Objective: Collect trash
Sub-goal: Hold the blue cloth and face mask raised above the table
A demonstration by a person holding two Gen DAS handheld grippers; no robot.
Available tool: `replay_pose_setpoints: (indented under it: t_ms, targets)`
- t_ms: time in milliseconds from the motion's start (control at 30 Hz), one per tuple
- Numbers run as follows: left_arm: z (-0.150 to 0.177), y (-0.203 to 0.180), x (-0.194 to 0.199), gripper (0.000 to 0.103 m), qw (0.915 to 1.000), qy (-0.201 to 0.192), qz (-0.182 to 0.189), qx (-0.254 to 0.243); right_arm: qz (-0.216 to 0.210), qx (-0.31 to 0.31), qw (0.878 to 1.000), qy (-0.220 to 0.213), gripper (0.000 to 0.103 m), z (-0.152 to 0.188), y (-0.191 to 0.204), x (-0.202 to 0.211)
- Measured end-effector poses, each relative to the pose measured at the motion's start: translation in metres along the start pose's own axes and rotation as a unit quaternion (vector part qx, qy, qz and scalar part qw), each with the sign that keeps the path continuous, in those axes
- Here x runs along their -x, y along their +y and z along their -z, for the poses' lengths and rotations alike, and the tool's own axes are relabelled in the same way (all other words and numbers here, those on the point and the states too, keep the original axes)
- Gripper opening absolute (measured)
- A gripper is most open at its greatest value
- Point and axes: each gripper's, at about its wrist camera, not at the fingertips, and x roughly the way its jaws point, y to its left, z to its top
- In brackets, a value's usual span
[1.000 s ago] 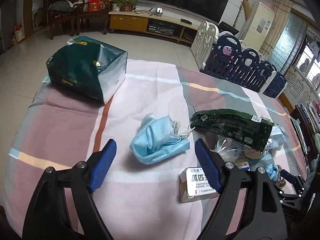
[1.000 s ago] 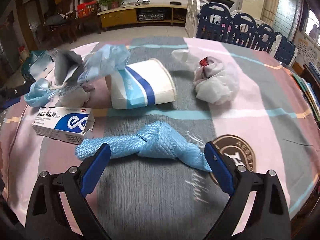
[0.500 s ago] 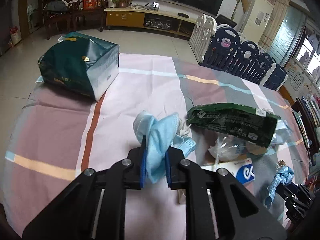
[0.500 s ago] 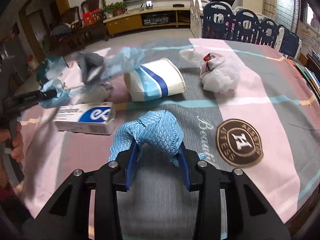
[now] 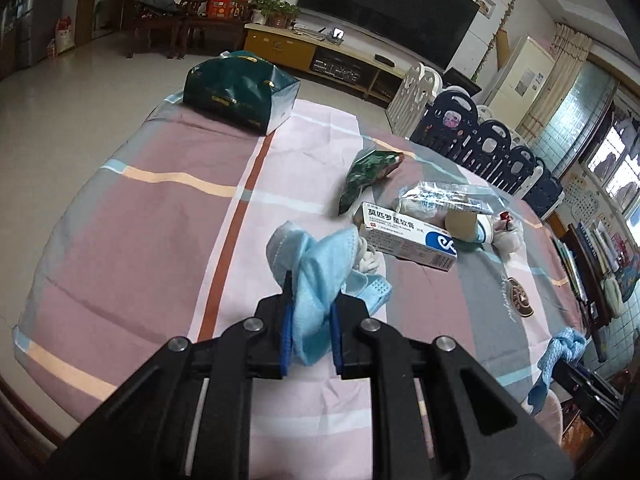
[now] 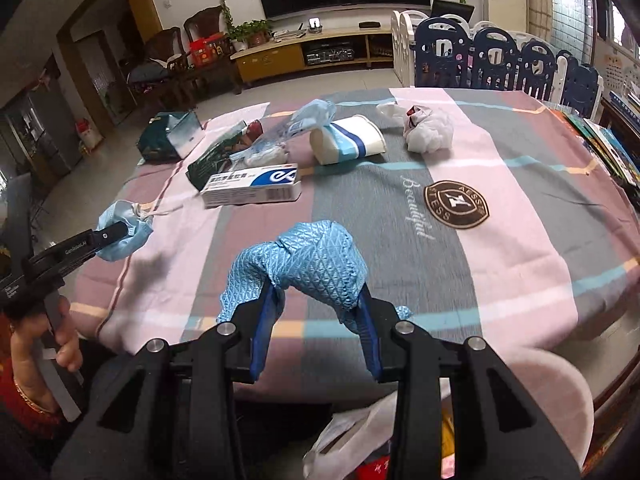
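Note:
My left gripper [image 5: 310, 300] is shut on a crumpled light-blue face mask [image 5: 320, 264], lifted above the striped tablecloth [image 5: 160, 208]. The right wrist view shows that mask [image 6: 124, 236] hanging from the left gripper's tips at the far left. My right gripper [image 6: 316, 300] is shut on a knotted blue quilted cloth [image 6: 316, 260], held above the table's near edge; in the left wrist view the cloth [image 5: 560, 352] hangs at the lower right. Still on the table lie a white-and-blue medicine box [image 6: 252, 190], a green foil packet [image 5: 366, 174], a clear plastic wrapper [image 5: 444, 196], a paper cup [image 6: 348, 144] on its side and a crumpled white wrapper [image 6: 428, 132].
A dark green gift bag [image 5: 240, 94] stands at the table's far left corner. Below the near edge, under my right gripper, sits a white plastic bag [image 6: 360, 440] with red inside. A hand [image 6: 60, 344] holds the left gripper. A playpen fence [image 6: 500, 64] stands beyond the table.
Both grippers went from open to shut, the left on the face mask and the right on the blue cloth. Both then pulled back toward the near table edge with their loads lifted.

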Motion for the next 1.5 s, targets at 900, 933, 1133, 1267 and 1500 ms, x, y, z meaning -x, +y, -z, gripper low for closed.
replay_pose_setpoints:
  t_ms: [900,933,1133,1267,1500]
  targets:
    - [0.020,0.015,0.029,0.016,0.9996,0.000,0.029,-0.007,0.050,0.019,0.998,-0.016,0.038,0.011,0.053,0.046]
    - [0.020,0.015,0.030,0.016,0.9996,0.000,0.029,-0.006,0.051,0.015,0.998,-0.017,0.038,0.010,0.052,0.047]
    - [0.019,0.012,0.032,0.016,0.9995,-0.003,0.027,-0.015,0.053,-0.002,0.998,-0.021,0.038,0.011,0.046,0.051]
    - [0.019,0.010,0.032,0.016,0.9995,-0.002,0.026,-0.016,0.052,-0.005,0.998,-0.021,0.038,0.012,0.044,0.051]
    - [0.019,0.003,0.037,0.016,0.9993,-0.007,0.024,-0.029,0.054,-0.011,0.998,-0.025,0.038,0.014,0.041,0.052]
